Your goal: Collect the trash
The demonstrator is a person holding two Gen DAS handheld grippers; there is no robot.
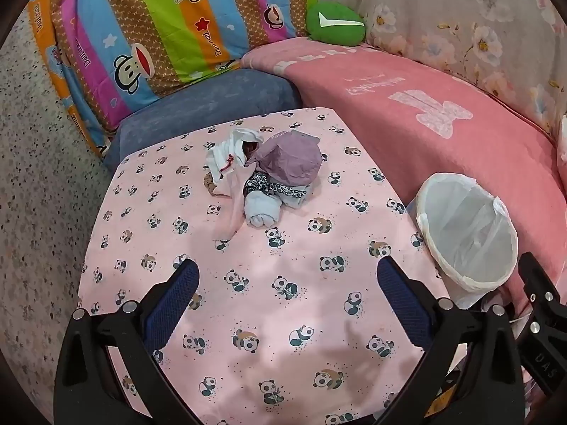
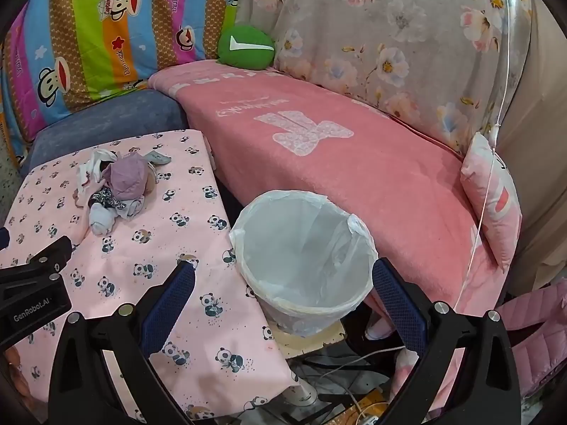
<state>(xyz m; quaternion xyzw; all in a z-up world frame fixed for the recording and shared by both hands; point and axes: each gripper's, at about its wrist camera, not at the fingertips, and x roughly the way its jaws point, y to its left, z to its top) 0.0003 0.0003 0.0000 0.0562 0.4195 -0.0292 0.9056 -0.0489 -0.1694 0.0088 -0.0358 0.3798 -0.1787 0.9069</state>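
A pile of trash [image 1: 264, 173] lies on the far part of a table covered with pink panda cloth [image 1: 283, 301]: a crumpled purple wrapper [image 1: 292, 157], white paper [image 1: 230, 159], a rolled pale blue piece [image 1: 262, 209] and a black-and-white patterned scrap. The pile also shows in the right wrist view [image 2: 117, 191]. A white bin with a plastic liner [image 2: 304, 258] stands at the table's right edge; it also shows in the left wrist view [image 1: 467, 226]. My left gripper [image 1: 287, 279] is open and empty above the table, short of the pile. My right gripper [image 2: 283, 283] is open and empty over the bin.
A pink blanket [image 2: 354, 170] covers the sofa behind the bin, with a green cushion [image 2: 246, 47], a striped cartoon quilt [image 1: 159, 28] and a small pink pillow [image 2: 492, 194]. Cables [image 2: 351, 386] lie on the floor under the table's right edge.
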